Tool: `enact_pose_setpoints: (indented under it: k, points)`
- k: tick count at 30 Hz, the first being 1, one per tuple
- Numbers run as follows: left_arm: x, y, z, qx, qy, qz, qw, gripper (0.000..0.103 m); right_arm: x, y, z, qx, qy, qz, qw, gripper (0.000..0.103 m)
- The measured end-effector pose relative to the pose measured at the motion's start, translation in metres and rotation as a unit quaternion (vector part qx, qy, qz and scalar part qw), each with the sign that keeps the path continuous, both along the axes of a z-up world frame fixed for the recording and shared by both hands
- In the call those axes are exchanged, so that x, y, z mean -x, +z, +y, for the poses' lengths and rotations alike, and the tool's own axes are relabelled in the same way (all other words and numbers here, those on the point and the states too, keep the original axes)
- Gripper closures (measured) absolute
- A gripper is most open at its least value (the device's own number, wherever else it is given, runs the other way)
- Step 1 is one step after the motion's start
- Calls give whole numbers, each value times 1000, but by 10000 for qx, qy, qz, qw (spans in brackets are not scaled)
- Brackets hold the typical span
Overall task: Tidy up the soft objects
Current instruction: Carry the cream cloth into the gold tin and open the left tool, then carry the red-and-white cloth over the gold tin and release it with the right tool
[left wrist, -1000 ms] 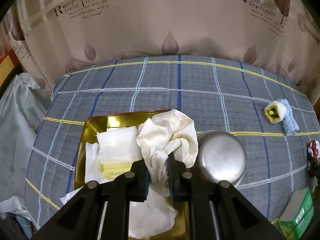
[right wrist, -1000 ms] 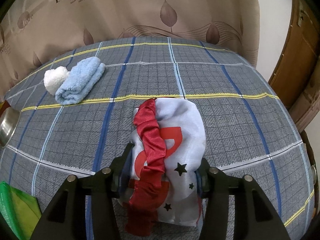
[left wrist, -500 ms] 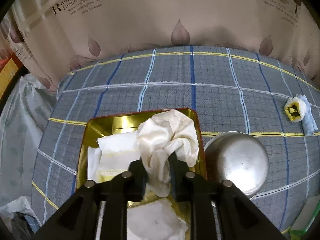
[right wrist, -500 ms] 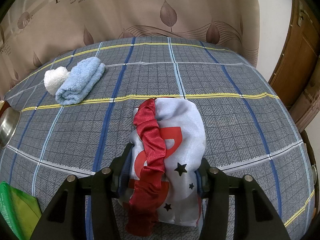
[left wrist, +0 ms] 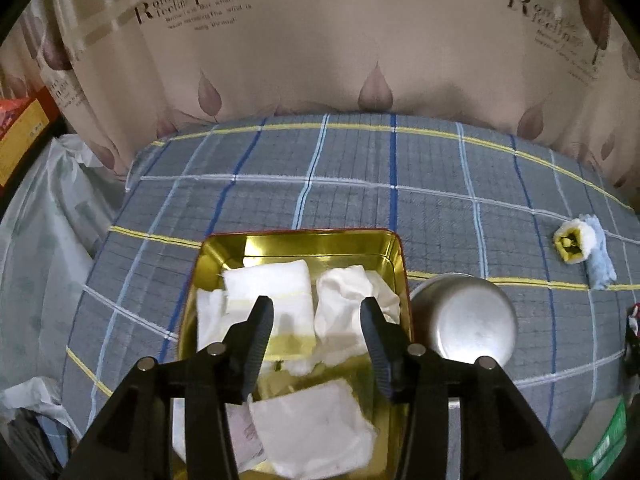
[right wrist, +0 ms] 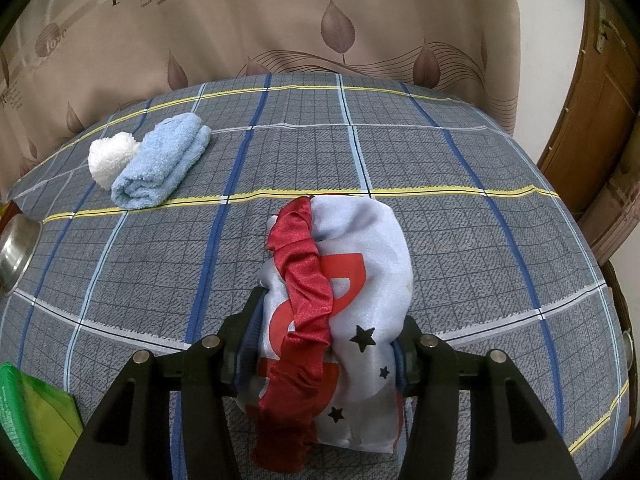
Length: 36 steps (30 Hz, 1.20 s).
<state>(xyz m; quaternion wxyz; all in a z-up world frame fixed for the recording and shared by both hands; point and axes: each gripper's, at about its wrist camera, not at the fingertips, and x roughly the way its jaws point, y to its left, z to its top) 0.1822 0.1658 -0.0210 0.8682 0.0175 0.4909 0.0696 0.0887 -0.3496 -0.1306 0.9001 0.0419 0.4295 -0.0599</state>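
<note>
My left gripper (left wrist: 316,312) is open and empty above a gold tin tray (left wrist: 296,240). In the tray lie a cream cloth (left wrist: 348,300), a folded white cloth (left wrist: 272,292) and a white pad (left wrist: 312,432). My right gripper (right wrist: 326,320) is shut on a pale blue bag with red satin trim and black stars (right wrist: 344,280), which rests on the checked tablecloth. A rolled blue towel (right wrist: 164,166) and a white fluffy ball (right wrist: 108,156) lie at the far left; they also show at the right of the left wrist view (left wrist: 580,240).
A steel bowl (left wrist: 466,324) stands upside down right beside the tray; its rim shows in the right wrist view (right wrist: 16,248). A green packet (right wrist: 36,420) lies at the near left edge. A leaf-print curtain (left wrist: 320,60) hangs behind the table. A wooden door (right wrist: 600,120) is at the right.
My left gripper has opened and let go of the cream cloth, which now lies in the tray. The gripper has pulled up and back. The right gripper has not moved.
</note>
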Motion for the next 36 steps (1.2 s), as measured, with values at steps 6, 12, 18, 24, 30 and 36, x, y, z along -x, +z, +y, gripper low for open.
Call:
enact_pose_setpoints:
  k: [6, 12, 18, 24, 30, 36]
  points:
    - [31, 12, -2, -370, -33, -217, 9991, 57, 0, 0, 0, -1, -2, 0, 10000, 54]
    - [62, 9, 13, -631, 93, -338, 9974, 57, -1, 0, 0, -28, 32, 10, 10000, 50]
    - [88, 7, 41, -603, 381, -459, 9964, 57, -1, -1, 2, 22, 33, 21, 10000, 50]
    - [103, -2, 64, -464, 621, -473, 9959, 57, -1, 0, 3, 46, -3, 20, 10000, 57]
    - [113, -7, 78, -392, 759, -490, 9951, 57, -3, 3, 6, 80, -9, 112, 9999, 70]
    - [119, -11, 91, -132, 904, -461, 9947, 57, -7, 9, 15, 206, 26, 244, 9995, 73]
